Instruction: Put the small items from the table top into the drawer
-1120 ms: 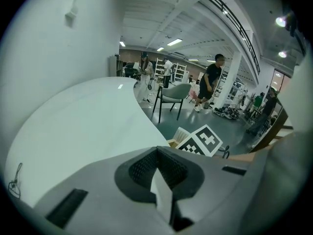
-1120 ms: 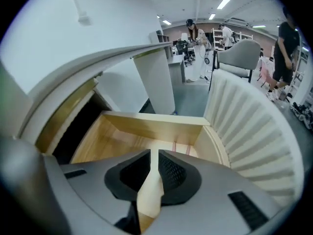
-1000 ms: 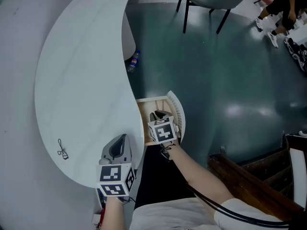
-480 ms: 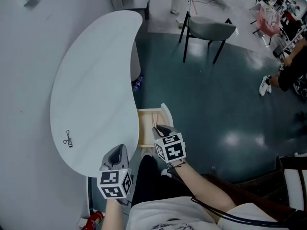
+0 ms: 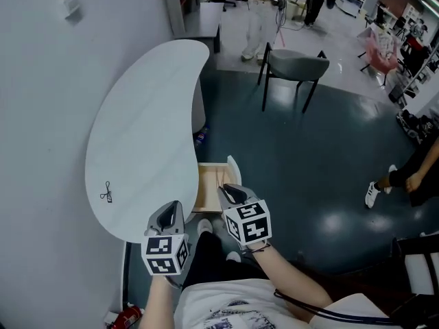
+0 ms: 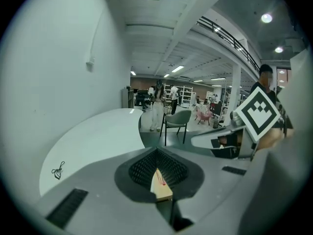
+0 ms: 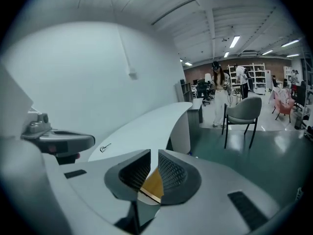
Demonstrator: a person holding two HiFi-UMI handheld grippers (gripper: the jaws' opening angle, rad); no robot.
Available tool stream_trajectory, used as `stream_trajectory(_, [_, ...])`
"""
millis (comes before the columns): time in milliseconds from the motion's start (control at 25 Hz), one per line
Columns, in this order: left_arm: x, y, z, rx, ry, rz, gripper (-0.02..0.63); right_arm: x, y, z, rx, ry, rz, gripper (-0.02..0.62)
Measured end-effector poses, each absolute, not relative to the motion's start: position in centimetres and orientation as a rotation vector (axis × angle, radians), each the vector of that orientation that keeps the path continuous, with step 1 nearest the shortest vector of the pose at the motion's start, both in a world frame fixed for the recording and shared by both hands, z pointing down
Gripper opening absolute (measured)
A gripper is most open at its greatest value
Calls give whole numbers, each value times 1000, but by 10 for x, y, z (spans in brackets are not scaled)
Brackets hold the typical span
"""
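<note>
A small black wire-like item (image 5: 106, 193) lies near the left edge of the white curved table (image 5: 147, 129); it also shows in the left gripper view (image 6: 58, 170) and the right gripper view (image 7: 104, 147). The wooden drawer (image 5: 208, 188) stands pulled out from under the table's near end. My left gripper (image 5: 173, 208) hovers over the table's near tip, shut and holding nothing (image 6: 157, 152). My right gripper (image 5: 226, 189) hangs above the drawer's front, its pads a narrow gap apart with nothing between them (image 7: 153, 154). Through both jaw gaps I see tan drawer wood.
A white wall runs along the table's left side. A grey chair (image 5: 295, 64) stands on the dark floor beyond the table, with people and shelves farther back. A bottle (image 5: 199, 137) lies under the table and a red object (image 5: 127, 315) sits by my feet.
Both grippers have risen. The right one has come up from the drawer. The head view has lifted, so the table and drawer look smaller and more of the room shows.
</note>
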State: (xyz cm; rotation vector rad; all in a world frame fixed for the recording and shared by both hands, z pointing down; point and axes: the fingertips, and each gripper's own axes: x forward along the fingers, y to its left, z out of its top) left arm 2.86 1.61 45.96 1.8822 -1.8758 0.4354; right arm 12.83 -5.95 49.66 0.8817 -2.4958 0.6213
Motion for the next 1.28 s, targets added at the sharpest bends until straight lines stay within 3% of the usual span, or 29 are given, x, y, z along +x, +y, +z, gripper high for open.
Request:
stream_trajectory(480, [11, 48, 406, 1880, -1956, 410, 18, 94, -18, 416, 769, -2638, 583, 61])
stream_trajectory(1280, [-154, 87, 364, 1996, -1990, 269, 18, -74, 34, 377, 805, -2672, 422, 48])
